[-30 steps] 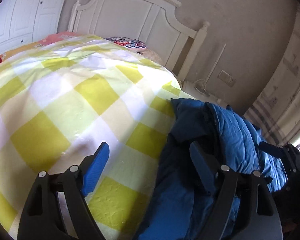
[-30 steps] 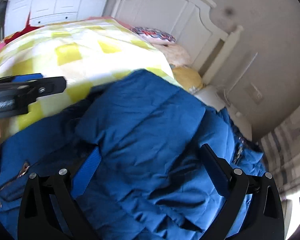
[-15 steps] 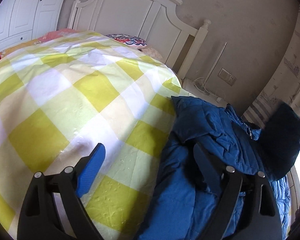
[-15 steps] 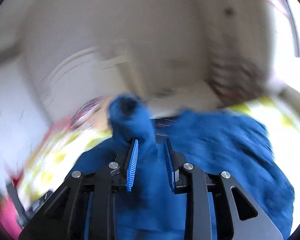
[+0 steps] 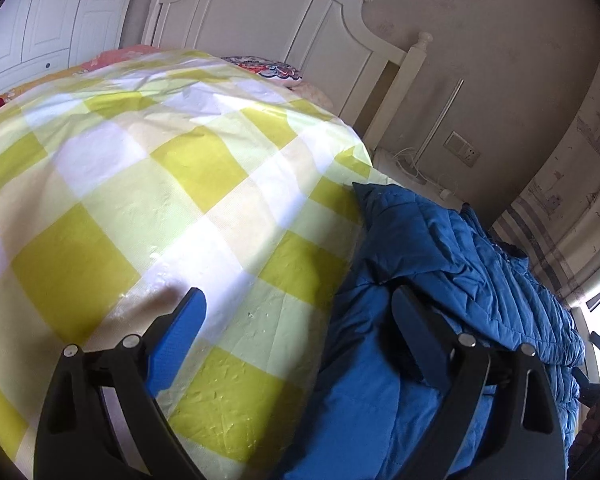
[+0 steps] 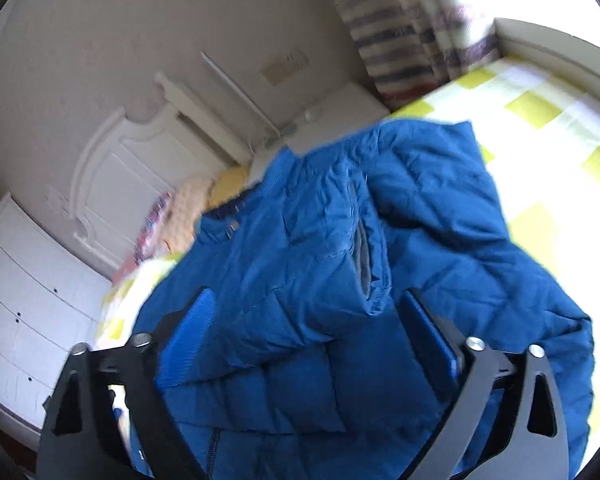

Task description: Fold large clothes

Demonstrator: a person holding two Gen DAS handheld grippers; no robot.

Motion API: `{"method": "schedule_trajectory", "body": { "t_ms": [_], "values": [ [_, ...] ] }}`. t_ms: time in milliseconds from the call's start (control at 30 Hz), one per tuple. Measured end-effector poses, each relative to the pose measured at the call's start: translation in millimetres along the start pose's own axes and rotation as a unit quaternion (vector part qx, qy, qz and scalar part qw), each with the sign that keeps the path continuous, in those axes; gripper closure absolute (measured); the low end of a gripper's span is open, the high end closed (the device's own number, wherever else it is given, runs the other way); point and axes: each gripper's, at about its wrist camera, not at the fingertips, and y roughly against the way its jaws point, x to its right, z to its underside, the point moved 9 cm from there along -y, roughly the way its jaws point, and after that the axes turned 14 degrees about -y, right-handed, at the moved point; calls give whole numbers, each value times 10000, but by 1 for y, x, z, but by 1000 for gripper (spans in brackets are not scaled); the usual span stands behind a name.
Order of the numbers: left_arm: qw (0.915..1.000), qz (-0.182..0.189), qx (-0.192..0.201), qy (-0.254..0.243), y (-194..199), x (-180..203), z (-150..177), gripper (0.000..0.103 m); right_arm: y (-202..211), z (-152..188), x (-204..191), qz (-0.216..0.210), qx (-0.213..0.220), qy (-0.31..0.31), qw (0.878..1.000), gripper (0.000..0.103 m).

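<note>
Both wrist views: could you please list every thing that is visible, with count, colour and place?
Jacket: one, blue, quilted, lying crumpled on the bed near its edge.
Bed cover: one, yellow and white checks, spread over the bed.
Headboard: one, white, at the head of the bed.
Pillow: one, patterned in red and blue, against the headboard.
Wardrobe: one, white, at the far side of the bed.
Wall socket: one, pale, on the wall beside the headboard.
Curtain: one, striped, by the window.
Left gripper: one, black with blue pads, open, over the cover and the jacket's edge.
Right gripper: one, black with blue pads, open, above the jacket.
</note>
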Motion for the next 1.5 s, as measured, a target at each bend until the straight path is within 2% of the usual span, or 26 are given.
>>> {"method": "schedule_trajectory", "body": {
  "t_ms": [33, 67, 100, 167, 200, 300, 367, 433, 467, 500, 567, 600, 667, 733, 800, 867, 967, 1033, 1067, 1167, 1233, 1300, 1367, 1400, 1500],
  "values": [
    [10000, 4, -19, -11, -1, 1, 0, 10, -8, 0, -1, 0, -52, 22, 10000, 13],
    [10000, -3, -30, -17, -1, 1, 0, 10, -14, 1, 0, 40, -70, 67, 9999, 23],
    [10000, -5, -27, -9, -1, 1, 1, 10, -20, 3, 1, 108, -113, 152, 9998, 44],
    [10000, -3, -18, 35, -1, 0, 1, 10, -11, 5, -5, -121, 12, 114, 9999, 68],
    [10000, -1, -21, 65, -1, -1, 1, 10, 0, 6, -12, -248, 170, 216, 9993, 72],
    [9999, 9, -73, 93, -4, -2, 2, 10, 41, 18, -40, -396, 684, 913, 9927, 73],
    [9999, 12, -80, 63, -4, -1, 2, 10, 51, 29, -44, -309, 746, 1150, 9901, 73],
    [10000, 4, -48, 60, -3, -1, 2, 10, 43, 44, -27, 160, 529, 1336, 9895, 73],
    [10000, 3, -50, 60, -4, -1, 1, 10, 37, 47, -15, 407, 413, 1304, 9898, 72],
    [10000, 5, -62, 61, -4, -1, 1, 10, 22, 51, 10, 762, 106, 1052, 9915, 70],
    [9999, 7, -70, 87, -4, -2, 2, 10, 22, 50, 26, 616, -59, 698, 9956, 67],
    [9999, 0, -61, 110, -4, -3, 2, 10, 31, 45, 27, 649, -8, 600, 9961, 63],
    [9999, -15, -54, 141, -4, -4, 2, 10, 52, 35, 20, 722, 407, 692, 9942, 60],
    [9999, -24, -95, 111, -5, -2, 2, 10, 86, 20, 0, 931, 1354, 1162, 9795, 60],
    [9999, -46, -114, 61, -6, -1, 2, 10, 94, 17, -25, 871, 1589, 1650, 9695, 60],
    [9999, -56, -99, 57, -5, -2, 2, 10, 82, 18, -41, 947, 1472, 2022, 9636, 60],
    [9999, -70, -82, 127, -4, -4, 2, 9, 40, 20, -38, 1416, 1081, 2507, 9515, 60],
    [9998, -77, -68, 142, -4, -4, 2, 9, -5, 38, -9, 1866, 405, 2696, 9438, 59],
    [9999, -99, -56, 114, -3, -3, 2, 9, -11, 41, -5, 1873, 519, 2815, 9397, 58],
    [9997, -175, 21, -156, 7, 8, -9, 9, -8, 40, -1, 1884, 494, 2784, 9405, 58],
    [9995, 1, 161, -273, 18, 25, -25, 9, -9, 39, 0, 1902, 491, 2802, 9396, 58],
    [9976, 456, 206, -474, 27, 58, -49, 3, -12, 39, -1, 1965, 502, 2853, 9367, 57],
    [9938, 880, 144, -669, 27, 95, -70, 3, -20, 43, -6, 2013, 520, 2893, 9344, 57],
    [9919, 981, 46, -801, 20, 114, -79, 3, -19, 45, -6, 2016, 525, 2898, 9341, 57],
    [9871, 906, -253, -1294, -16, 156, -88, 3, -19, 48, -4, 1979, 512, 2870, 9359, 57]
  ]
}}
